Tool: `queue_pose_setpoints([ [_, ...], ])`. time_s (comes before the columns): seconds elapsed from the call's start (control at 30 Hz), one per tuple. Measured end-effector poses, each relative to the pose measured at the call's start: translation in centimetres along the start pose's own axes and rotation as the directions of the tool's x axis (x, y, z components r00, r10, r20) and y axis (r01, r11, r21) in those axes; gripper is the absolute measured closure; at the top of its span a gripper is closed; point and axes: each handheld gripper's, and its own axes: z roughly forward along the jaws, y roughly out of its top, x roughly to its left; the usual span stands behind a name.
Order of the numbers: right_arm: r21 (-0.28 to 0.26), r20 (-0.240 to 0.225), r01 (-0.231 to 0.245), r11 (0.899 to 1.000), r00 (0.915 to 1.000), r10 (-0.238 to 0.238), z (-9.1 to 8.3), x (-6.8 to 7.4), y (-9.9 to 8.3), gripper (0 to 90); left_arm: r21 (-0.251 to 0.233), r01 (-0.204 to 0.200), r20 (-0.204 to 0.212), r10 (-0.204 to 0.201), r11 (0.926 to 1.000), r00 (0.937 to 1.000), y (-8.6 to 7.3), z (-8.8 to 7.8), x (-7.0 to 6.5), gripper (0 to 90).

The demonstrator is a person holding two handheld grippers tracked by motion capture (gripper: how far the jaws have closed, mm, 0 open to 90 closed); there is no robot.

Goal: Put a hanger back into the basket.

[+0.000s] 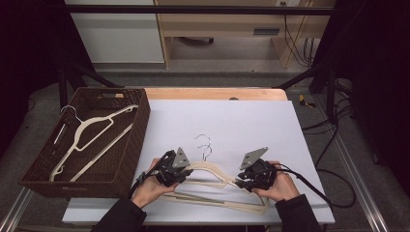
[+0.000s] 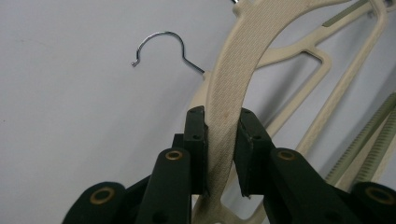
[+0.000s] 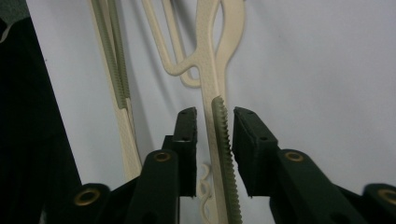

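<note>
Grip check, nearest first. Clamping the left gripper hard on the top hanger, jaws pressing both faces of its cream shoulder just below the neck. Straddling the far arm of that same hanger with the right gripper, jaws standing apart, with a gap showing on either side of the green ribbed strip and nothing pinched there.

Holding, then, by one end alone. Risking a swing or a twist about the left jaws if lifting now, since the unclamped end is hanging on nothing. Risking also a slip along the shoulder, the cream plastic being smooth and curved where it is being pinched.

Resting partly over the lower hanger, both lying on the counter at its near edge, between the two hands. Snagging looks likely here: arms crossing, notches lying close, and the wire hooks sitting just beside one another beyond the grippers. Dragging the lower one along, or off the near edge, if pulling up without first sliding clear.

Farther left, reaching the brown basket with a third hanger already lying slantwise inside. Catching a hook on that wicker rim or on the hanger within is a danger when lowering at an angle.
</note>
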Motion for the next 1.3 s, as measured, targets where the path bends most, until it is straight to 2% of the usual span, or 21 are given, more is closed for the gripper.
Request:
queue_pose_setpoints([
  [0.03, 0.0, 0.0, 0.0, 1.0, 1.0, 0.0, 0.0, 0.0, 0.0, 64.3, 0.003, -0.008, -0.004, 0.008, 1.0, 1.0, 0.0, -0.1, -0.1, 76.0],
  [0.07, -0.025, 0.002, -0.016, 1.0, 0.9999, 0.016, -0.1, 0.0, 0.0, 61.4, -0.003, -0.011, -0.01, 0.011, 0.9999, 0.9999, 0.0, -0.2, -0.2, 76.0],
  [0.1, -0.074, -0.01, -0.04, 0.996, 0.9992, 0.039, -0.5, 0.0, 0.2, 57.8, -0.004, -0.015, -0.01, 0.015, 0.9999, 0.9998, 0.0, -0.4, -0.3, 76.0],
  [0.13, -0.074, -0.01, -0.04, 0.996, 0.9992, 0.039, -0.5, 0.0, 0.2, 57.8, -0.004, -0.015, -0.01, 0.015, 0.9999, 0.9998, 0.0, -0.4, -0.3, 76.1],
  [0.17, -0.124, -0.018, -0.057, 0.991, 0.9983, 0.055, -0.8, -0.1, 0.4, 52.1, -0.004, -0.018, -0.013, 0.018, 0.9998, 0.9998, 0.0, -0.5, -0.5, 76.1],
  [0.23, -0.168, -0.033, -0.072, 0.983, 0.9972, 0.067, -0.9, -0.1, 0.8, 49.5, -0.005, -0.019, -0.018, 0.019, 0.9998, 0.9996, 0.0, -0.5, -0.6, 76.0],
  [0.33, -0.19, -0.033, -0.064, 0.98, 0.9977, 0.059, -1.0, -0.2, 1.3, 47.0, -0.007, -0.021, -0.022, 0.021, 0.9997, 0.9995, 0.0, -0.6, -0.7, 76.1],
  [0.37, -0.21, -0.043, -0.078, 0.974, 0.9965, 0.071, -0.9, -0.2, 1.9, 45.3, -0.004, -0.022, -0.022, 0.022, 0.9997, 0.9995, 0.0, -0.8, -0.7, 76.1],
  [0.47, -0.217, -0.061, -0.073, 0.973, 0.9963, 0.062, -0.8, -0.3, 2.5, 44.9, -0.009, -0.027, -0.024, 0.027, 0.9996, 0.9993, 0.0, -0.8, -0.8, 76.2],
  [0.5, -0.227, -0.088, -0.097, 0.969, 0.993, 0.079, -0.3, -0.5, 3.1, 45.2, -0.01, -0.03, -0.024, 0.03, 0.9995, 0.9992, 0.0, -0.9, -0.9, 76.2],
  [0.6, -0.224, -0.109, -0.105, 0.969, 0.9906, 0.083, 0.5, -0.7, 3.6, 46.1, -0.013, -0.036, -0.026, 0.035, 0.9993, 0.999, 0.1, -1.1, -1.0, 76.3],
  [0.63, -0.198, -0.128, -0.107, 0.974, 0.9884, 0.082, 1.3, -0.8, 3.9, 47.8, -0.023, -0.028, -0.024, 0.028, 0.9993, 0.9993, 0.1, -1.1, -1.1, 76.3],
  [0.7, -0.191, -0.144, -0.119, 0.974, 0.9853, 0.092, 1.7, -0.8, 4.0, 49.4, -0.018, -0.033, -0.025, 0.032, 0.9993, 0.9992, 0.1, -1.2, -1.1, 76.3],
  [0.8, -0.167, -0.173, -0.14, 0.976, 0.9786, 0.111, 2.6, -0.9, 4.2, 56.8, -0.035, -0.031, -0.022, 0.03, 0.9989, 0.9993, 0.2, -1.2, -1.4, 76.4],
  [0.83, -0.165, -0.193, -0.133, 0.977, 0.9761, 0.1, 2.7, -1.1, 4.1, 62.9, -0.037, -0.039, -0.02, 0.039, 0.9986, 0.9991, 0.2, -1.3, -1.5, 76.4],
  [1.0, -0.165, -0.231, -0.136, 0.977, 0.9683, 0.096, 2.6, -1.1, 4.2, 75.2, -0.044, -0.049, -0.012, 0.048, 0.9979, 0.9988, 0.3, -1.4, -2.0, 76.6],
  [1.03, -0.157, -0.245, -0.147, 0.977, 0.9638, 0.105, 2.5, -1.0, 4.2, 79.1, -0.046, -0.05, -0.008, 0.05, 0.9977, 0.9987, 0.3, -1.6, -2.1, 76.7],
  [1.2, -0.16, -0.276, -0.136, 0.978, 0.9572, 0.088, 2.2, -0.9, 4.1, 80.8, -0.057, -0.055, 0.001, 0.055, 0.9969, 0.9985, 0.3, -2.1, -2.3, 76.8],
  [1.27, -0.178, -0.299, -0.123, 0.976, 0.9521, 0.065, 1.9, -0.8, 4.1, 82.1, -0.063, -0.056, 0.003, 0.057, 0.9964, 0.9984, 0.3, -2.4, -2.3, 76.4],
  [1.3, -0.18, -0.308, -0.127, 0.976, 0.949, 0.066, 1.7, -0.7, 4.1, 82.6, -0.079, -0.049, 0.02, 0.051, 0.9957, 0.9985, 0.3, -2.7, -2.3, 76.1],
])
